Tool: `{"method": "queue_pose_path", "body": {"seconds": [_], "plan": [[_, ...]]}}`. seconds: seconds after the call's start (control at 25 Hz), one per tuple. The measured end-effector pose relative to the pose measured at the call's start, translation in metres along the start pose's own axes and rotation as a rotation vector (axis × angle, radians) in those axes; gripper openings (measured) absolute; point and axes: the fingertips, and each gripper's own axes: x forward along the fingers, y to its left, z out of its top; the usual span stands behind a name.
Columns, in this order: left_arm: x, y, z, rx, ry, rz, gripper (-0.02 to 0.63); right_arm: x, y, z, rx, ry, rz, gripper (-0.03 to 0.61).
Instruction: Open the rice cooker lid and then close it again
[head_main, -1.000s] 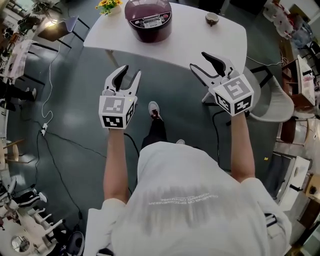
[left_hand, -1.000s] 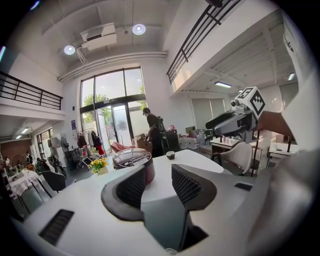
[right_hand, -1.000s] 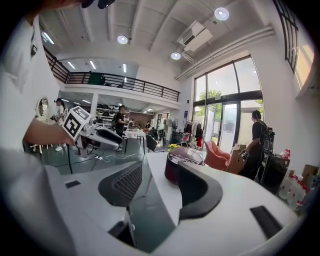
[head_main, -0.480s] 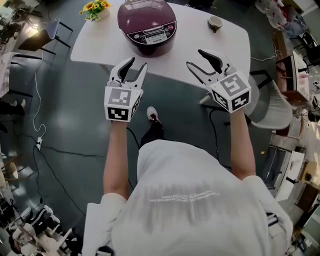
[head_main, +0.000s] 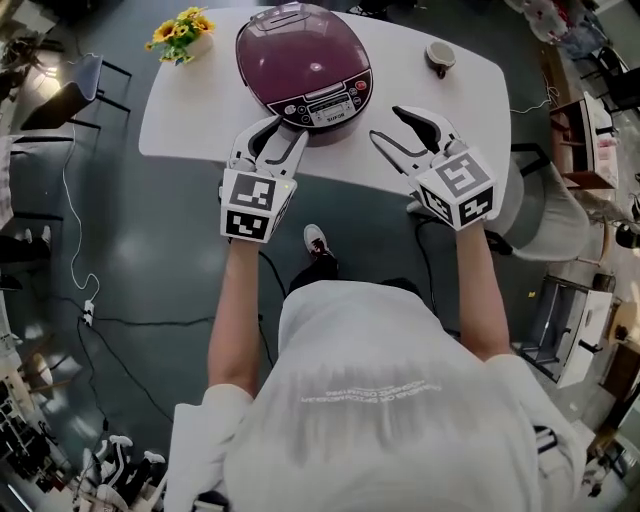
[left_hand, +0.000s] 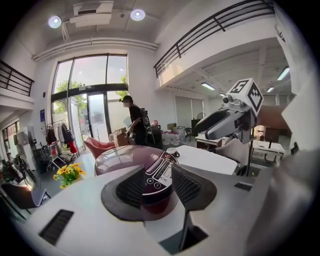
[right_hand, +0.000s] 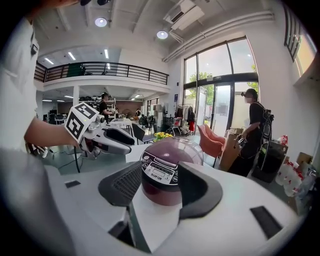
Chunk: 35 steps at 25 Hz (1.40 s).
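While we held both grippers out over the near edge of the white table (head_main: 190, 115), the left gripper (head_main: 278, 134) had its jaws partway apart with nothing in them, and the right gripper (head_main: 385, 122) was open wider, empty too. The purple rice cooker (head_main: 300, 55) sat just ahead of the left one and ahead-left of the right, lid down.

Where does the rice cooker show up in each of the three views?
Head view: rice cooker top centre, on the white table.
Left gripper view: rice cooker centre, seen past the jaws.
Right gripper view: rice cooker centre, seen past the jaws.
Shared landmark: yellow flowers on the table.
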Motion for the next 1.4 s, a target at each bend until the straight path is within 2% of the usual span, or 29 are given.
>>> {"method": "queue_pose_path", "body": {"seconds": [0.16, 0.36, 0.6, 0.92, 1.04, 1.2, 1.4], "plan": [[0.023, 0.001, -0.002, 0.037, 0.026, -0.081, 0.163, 0.011, -0.007, -0.008, 0.047, 0.012, -0.019, 0.239], [0.052, -0.006, 0.0, 0.065, 0.067, -0.137, 0.161, 0.013, -0.013, -0.026, 0.084, 0.029, -0.003, 0.235], [0.087, -0.018, -0.001, 0.208, 0.188, -0.188, 0.126, 0.021, -0.038, -0.044, 0.143, 0.025, 0.043, 0.23], [0.11, -0.014, -0.007, 0.378, 0.335, -0.121, 0.07, 0.031, -0.057, -0.055, 0.225, -0.007, 0.092, 0.218], [0.116, -0.011, -0.009, 0.424, 0.362, -0.107, 0.044, 0.034, -0.059, -0.058, 0.231, -0.007, 0.108, 0.215], [0.116, -0.011, -0.009, 0.429, 0.359, -0.095, 0.041, 0.034, -0.062, -0.068, 0.252, 0.006, 0.123, 0.21], [0.115, -0.01, -0.008, 0.315, 0.341, -0.094, 0.04, 0.033, -0.062, -0.076, 0.28, 0.016, 0.133, 0.202]]}}
